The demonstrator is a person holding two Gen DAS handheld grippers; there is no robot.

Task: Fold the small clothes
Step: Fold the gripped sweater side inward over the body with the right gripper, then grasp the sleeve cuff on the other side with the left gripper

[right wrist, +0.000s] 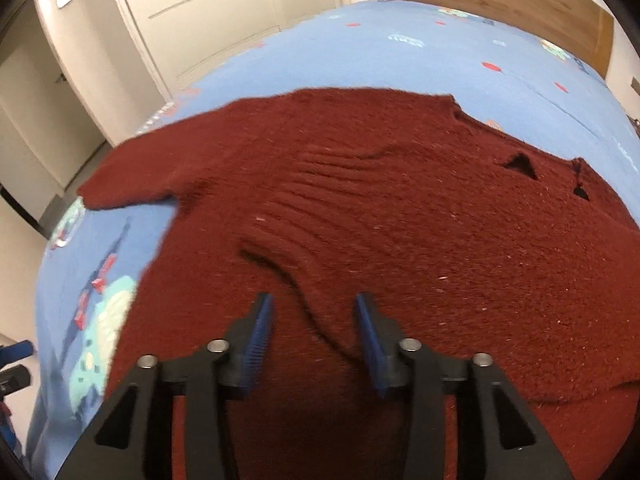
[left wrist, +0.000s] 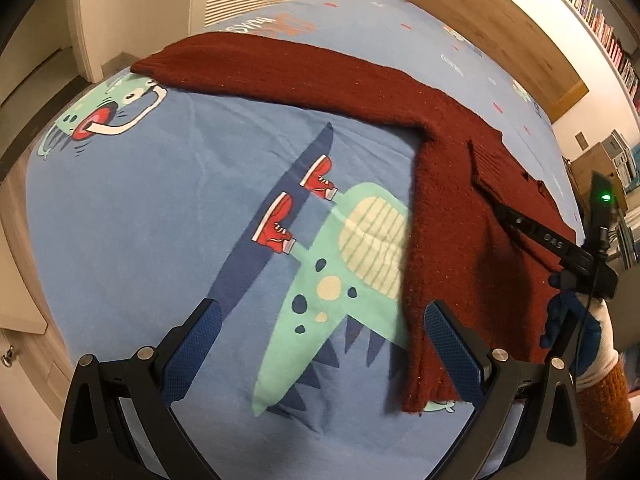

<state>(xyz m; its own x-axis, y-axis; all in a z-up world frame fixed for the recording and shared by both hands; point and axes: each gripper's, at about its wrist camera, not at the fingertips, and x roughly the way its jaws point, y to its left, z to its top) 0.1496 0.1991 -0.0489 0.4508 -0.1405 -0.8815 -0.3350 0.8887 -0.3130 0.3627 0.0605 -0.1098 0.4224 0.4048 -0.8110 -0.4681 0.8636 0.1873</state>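
Note:
A dark red knitted sweater [left wrist: 452,208] lies flat on a blue bed sheet [left wrist: 168,208] printed with a green dinosaur. One sleeve [left wrist: 280,68] stretches to the far left. My left gripper [left wrist: 320,320] is open and empty, low over the sheet, its right finger by the sweater's near hem. My right gripper [right wrist: 314,306] is open just above the sweater's body [right wrist: 400,216], over a fold of another sleeve [right wrist: 288,268]. It also shows in the left wrist view [left wrist: 532,232] at the right.
The bed's left edge drops to a wooden floor [left wrist: 24,240]. White closet doors [right wrist: 224,12] stand beyond the bed. A wooden headboard [left wrist: 488,28] and bookshelves [left wrist: 592,16] lie at the far right.

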